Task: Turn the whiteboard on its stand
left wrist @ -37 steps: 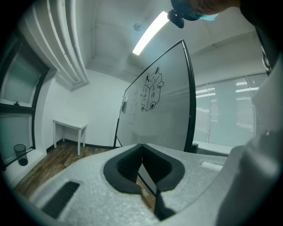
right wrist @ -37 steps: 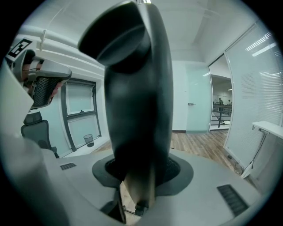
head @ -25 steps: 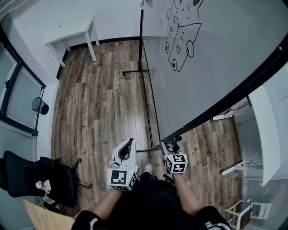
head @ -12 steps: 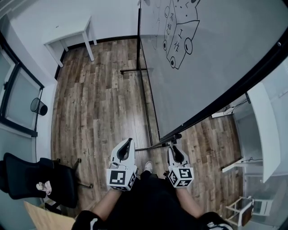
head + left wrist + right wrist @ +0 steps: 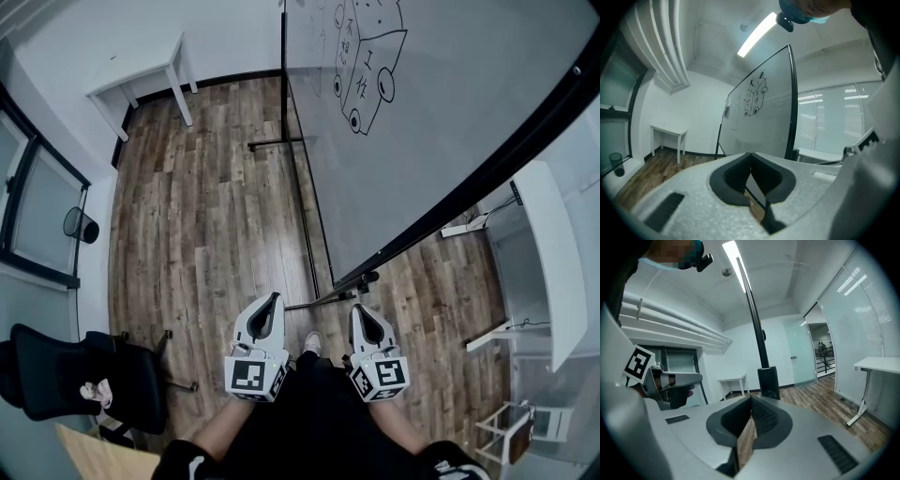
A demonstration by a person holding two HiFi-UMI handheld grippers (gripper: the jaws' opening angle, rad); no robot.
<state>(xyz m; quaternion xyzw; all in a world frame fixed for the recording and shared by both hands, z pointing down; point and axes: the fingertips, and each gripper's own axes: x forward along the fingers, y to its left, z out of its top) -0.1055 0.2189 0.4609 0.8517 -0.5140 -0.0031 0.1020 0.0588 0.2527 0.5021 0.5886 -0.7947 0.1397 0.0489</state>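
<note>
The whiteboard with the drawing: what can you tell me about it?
The whiteboard is a large pale-grey panel in a black frame, held on a black stand whose foot rests on the wooden floor. A black marker drawing of a boxy, wheeled figure marks its far part. The right gripper, its jaws just closed on nothing, and the shut left gripper sit just short of its near edge, not touching it.

Looks like an office or meeting room to me: big rolling whiteboard [image 5: 441, 122] with marker doodles, plain white desk [image 5: 141, 70] left of it, black swivel chair [image 5: 80, 375] further left, wood-look floor [image 5: 206, 216] underneath, glass partition [image 5: 855, 329] to its right, strip light [image 5: 757, 33] above.
</note>
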